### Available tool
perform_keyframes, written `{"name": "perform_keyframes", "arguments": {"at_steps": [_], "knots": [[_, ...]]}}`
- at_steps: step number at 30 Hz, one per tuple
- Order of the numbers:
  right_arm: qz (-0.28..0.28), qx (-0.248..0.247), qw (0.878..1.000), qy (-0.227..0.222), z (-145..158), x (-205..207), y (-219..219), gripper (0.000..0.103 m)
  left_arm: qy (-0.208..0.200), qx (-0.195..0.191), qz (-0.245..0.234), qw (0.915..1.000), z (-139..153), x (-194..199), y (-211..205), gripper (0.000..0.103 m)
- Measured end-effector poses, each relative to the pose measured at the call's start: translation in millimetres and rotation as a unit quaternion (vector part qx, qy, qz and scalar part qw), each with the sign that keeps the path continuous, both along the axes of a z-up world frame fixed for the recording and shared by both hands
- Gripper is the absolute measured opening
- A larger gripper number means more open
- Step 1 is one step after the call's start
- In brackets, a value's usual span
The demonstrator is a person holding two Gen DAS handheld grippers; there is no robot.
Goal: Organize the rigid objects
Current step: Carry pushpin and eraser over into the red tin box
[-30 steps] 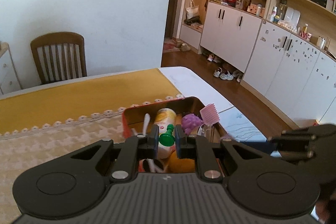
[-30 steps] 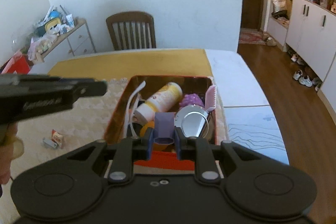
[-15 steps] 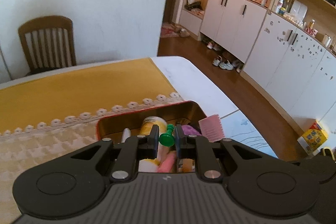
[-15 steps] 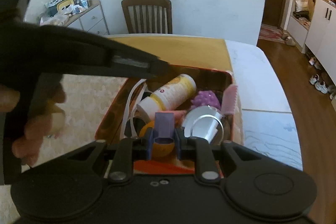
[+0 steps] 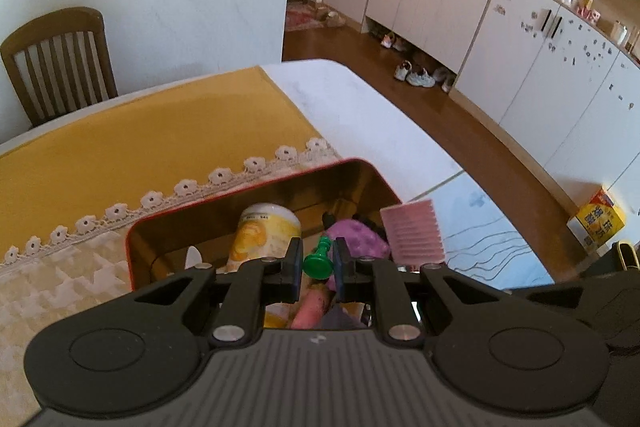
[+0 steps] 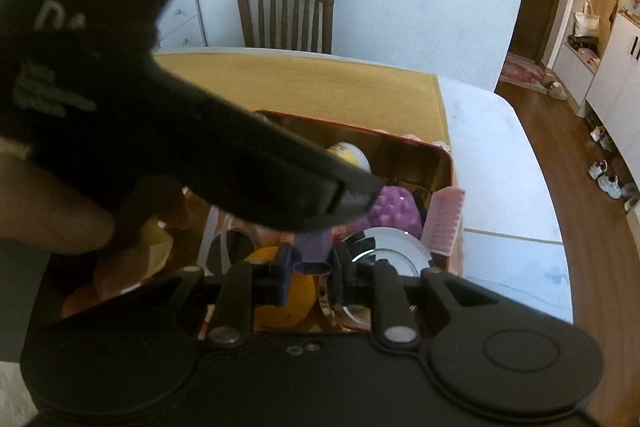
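Left wrist view: I am gripping the green pawn [image 5: 317, 262] between my fingers [image 5: 294, 263]; release only once directly above the tin [image 5: 256, 183].

This is a home. A dining table [image 5: 360, 115] with a yellow cloth [image 5: 140, 143] stands in the room. A wooden chair [image 5: 60, 63] is behind the table. White cupboards [image 5: 540, 67] stand to the table's right, with shoes [image 5: 416, 77] on the floor below them.
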State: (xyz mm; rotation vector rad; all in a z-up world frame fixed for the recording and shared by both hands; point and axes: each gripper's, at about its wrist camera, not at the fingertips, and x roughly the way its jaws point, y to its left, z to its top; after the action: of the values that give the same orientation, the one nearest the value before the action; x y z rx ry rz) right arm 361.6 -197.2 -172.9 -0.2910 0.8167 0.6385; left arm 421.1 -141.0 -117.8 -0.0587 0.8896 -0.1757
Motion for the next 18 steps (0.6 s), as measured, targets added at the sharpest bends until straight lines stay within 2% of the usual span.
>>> {"name": "perform_keyframes", "arguments": {"at_steps": [10, 18], "knots": [[-0.006, 0.006, 1.000, 0.006, 2.2, 3.3, 3.2, 0.019, 0.027, -0.002, 0.003, 0.9996, -16.3, 4.8, 1.3, 0.016], [-0.012, 0.010, 1.000, 0.012, 3.4, 2.4, 1.6, 0.022, 0.037, -0.010, 0.013, 0.9992, -16.6, 4.5, 4.2, 0.016]]}}
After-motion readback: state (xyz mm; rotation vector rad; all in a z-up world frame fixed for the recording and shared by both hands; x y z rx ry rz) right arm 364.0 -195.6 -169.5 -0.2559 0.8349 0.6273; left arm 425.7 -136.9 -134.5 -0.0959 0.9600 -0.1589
